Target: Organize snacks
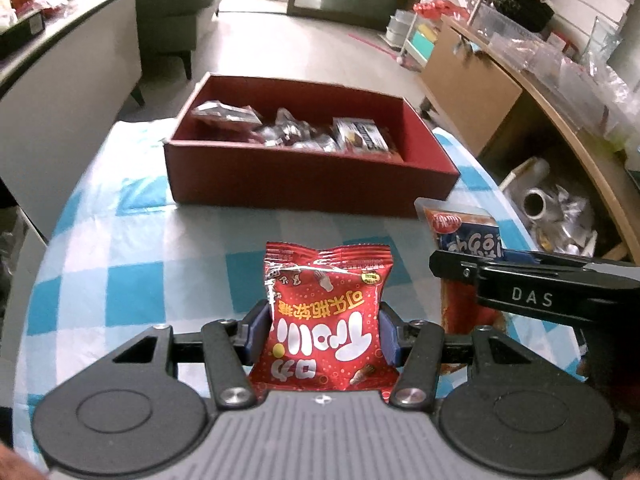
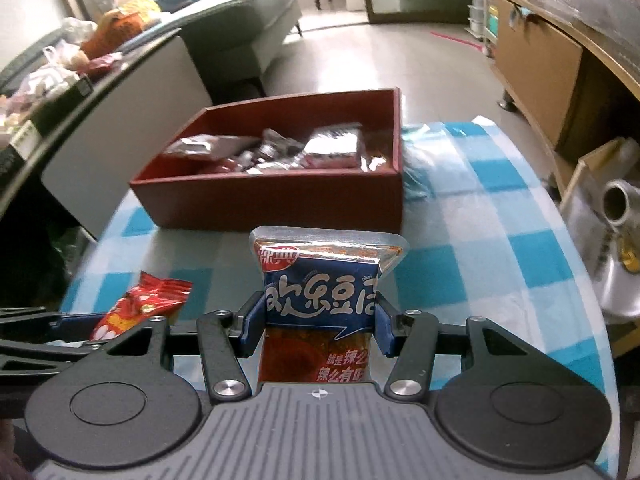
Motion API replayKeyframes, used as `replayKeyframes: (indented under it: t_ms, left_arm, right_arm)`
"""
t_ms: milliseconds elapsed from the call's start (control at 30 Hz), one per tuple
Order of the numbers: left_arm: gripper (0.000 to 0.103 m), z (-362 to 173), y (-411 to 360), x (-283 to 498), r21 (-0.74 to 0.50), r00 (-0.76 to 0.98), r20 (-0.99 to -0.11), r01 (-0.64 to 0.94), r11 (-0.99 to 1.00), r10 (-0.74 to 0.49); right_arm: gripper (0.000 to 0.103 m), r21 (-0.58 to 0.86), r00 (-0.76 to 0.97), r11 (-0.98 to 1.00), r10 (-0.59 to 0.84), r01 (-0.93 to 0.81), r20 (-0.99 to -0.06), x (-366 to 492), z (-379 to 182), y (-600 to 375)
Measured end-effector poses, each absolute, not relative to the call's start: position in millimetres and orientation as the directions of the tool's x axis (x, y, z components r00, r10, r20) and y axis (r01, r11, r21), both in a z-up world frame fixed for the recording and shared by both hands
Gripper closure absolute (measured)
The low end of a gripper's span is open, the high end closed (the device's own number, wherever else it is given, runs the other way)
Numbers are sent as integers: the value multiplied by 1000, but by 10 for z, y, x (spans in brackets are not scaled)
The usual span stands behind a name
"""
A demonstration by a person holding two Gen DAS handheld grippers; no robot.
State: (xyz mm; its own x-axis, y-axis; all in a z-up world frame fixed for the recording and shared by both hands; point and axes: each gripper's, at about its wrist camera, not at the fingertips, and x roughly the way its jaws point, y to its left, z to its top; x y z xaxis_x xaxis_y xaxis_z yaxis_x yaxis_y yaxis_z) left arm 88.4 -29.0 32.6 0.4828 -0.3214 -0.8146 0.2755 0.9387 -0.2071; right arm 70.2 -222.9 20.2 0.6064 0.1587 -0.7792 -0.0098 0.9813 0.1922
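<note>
My left gripper (image 1: 325,330) is shut on a red candy packet (image 1: 326,312), held above the checked tablecloth. My right gripper (image 2: 318,322) is shut on a blue and red snack packet (image 2: 324,296). Each packet also shows in the other view: the blue one (image 1: 466,232) at the right, the red one (image 2: 140,304) at the left. A dark red box (image 1: 304,188) with several wrapped snacks inside stands ahead of both grippers; in the right wrist view the box (image 2: 272,196) is straight ahead.
The round table has a blue and white checked cloth (image 1: 132,264). A wooden shelf unit (image 1: 500,92) with clutter stands to the right, a grey sofa (image 2: 240,40) and a cluttered counter (image 2: 60,80) to the left.
</note>
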Motion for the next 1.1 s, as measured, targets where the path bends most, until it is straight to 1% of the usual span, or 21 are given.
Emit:
replayKeyframes:
  t_ms: [400, 1100]
  left_arm:
    - [55, 412, -280, 934, -156, 550, -788, 259, 953, -278]
    - [55, 578, -296, 1125, -121, 631, -740, 217, 969, -234]
  right_arm:
    - [42, 212, 632, 976, 190, -41, -752, 812, 311, -2149]
    - [41, 230, 670, 970, 218, -72, -710, 1012, 474, -2100]
